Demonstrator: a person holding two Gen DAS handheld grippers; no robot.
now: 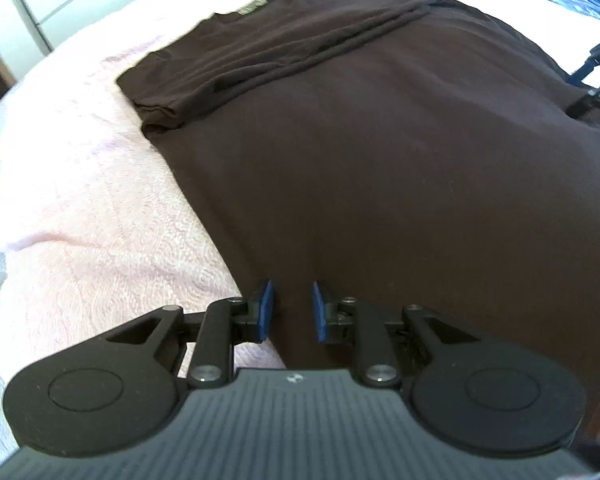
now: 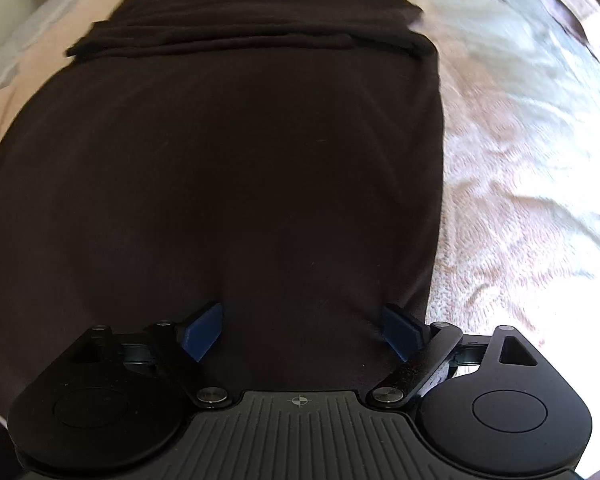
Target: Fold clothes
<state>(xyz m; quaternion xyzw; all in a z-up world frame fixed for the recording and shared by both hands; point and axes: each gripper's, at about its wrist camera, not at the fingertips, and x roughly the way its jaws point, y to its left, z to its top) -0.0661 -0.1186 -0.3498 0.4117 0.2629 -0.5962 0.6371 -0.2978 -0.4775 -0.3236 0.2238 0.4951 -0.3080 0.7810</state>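
Two grippers hover over one dark brown shirt (image 1: 380, 152) spread flat on my pale pink bedspread (image 1: 80, 184).

My left gripper (image 1: 292, 312) sits at the shirt's near left edge, blue pads (image 1: 265, 312) a narrow gap apart, holding nothing. My right gripper (image 2: 302, 330) has its pads (image 2: 204, 330) spread wide above the near hem. Both sleeves lie folded across the shirt's far end, by the neck label (image 1: 252, 7).

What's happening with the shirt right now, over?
Left gripper open, right gripper open wide. Brown shirt flat on pink blanket, sleeves folded in. Nothing blocking.
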